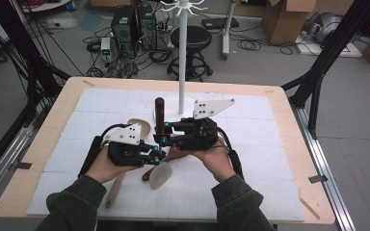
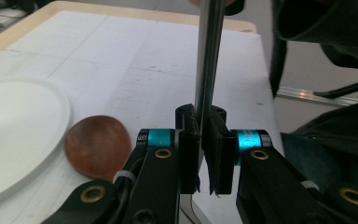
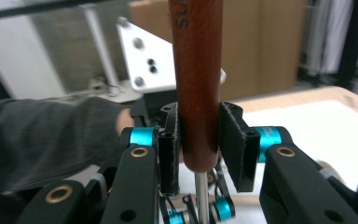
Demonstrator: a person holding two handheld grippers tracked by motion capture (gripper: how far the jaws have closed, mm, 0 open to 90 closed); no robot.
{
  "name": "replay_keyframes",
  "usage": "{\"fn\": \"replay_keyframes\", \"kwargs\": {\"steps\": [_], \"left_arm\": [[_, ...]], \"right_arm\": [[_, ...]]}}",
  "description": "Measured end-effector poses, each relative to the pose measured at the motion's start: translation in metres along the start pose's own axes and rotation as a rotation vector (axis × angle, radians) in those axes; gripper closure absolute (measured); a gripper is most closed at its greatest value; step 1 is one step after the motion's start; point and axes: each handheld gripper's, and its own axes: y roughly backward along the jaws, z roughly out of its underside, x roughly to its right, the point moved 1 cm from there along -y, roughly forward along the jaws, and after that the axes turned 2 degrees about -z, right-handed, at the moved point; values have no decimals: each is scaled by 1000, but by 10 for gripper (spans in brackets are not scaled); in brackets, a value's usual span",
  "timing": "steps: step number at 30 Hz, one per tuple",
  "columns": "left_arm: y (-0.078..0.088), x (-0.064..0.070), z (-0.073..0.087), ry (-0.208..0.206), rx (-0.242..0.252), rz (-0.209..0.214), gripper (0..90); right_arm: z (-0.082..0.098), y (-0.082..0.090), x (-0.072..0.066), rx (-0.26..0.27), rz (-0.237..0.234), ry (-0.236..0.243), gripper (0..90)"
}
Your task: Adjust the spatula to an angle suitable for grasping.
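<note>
Jaws of the left gripper are pressing together on a thin metal shaft, which is rising straight up between the pads; the jaws of the right gripper are clamping on a dark brown wooden handle, with its rounded end sitting just below the pads and the same metal shaft running out of that end. In the high view the left gripper and the right gripper are meeting tip to tip near the middle of the counter, and the wooden handle is standing upright just beyond them.

Both hands are coming in from the near edge — the left hand is cupping its gripper from below and pointing it rightward, while the right hand is holding its gripper level and pointing it leftward.

On the white mat, a brown wooden spoon bowl is lying just beside the left jaws, next to the white round base of the rack pole. A pale spoon is lying near the grippers on the near side, and another pale spoon is lying behind the left gripper. Open mat is stretching to the far left, the far right and the near right — well apart from both hands.
</note>
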Motion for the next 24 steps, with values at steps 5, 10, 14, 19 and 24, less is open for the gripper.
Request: {"fn": "replay_keyframes", "kwargs": {"steps": [5,10,14,19,24], "left_arm": [[1,0,0,6,10,-12,833],[2,1,-2,6,45,-66,756],[3,1,-4,11,74,-128,736],[6,0,-4,14,73,-128,832],[7,2,-4,-24,58,-78,839]], "right_arm": [[1,0,1,24,-19,-4,725],[0,-3,-4,42,86,-23,734],[-1,-8,-12,42,181,-7,733],[-3,-12,-16,42,230,23,728],[-3,-8,-12,26,93,31,682]]}}
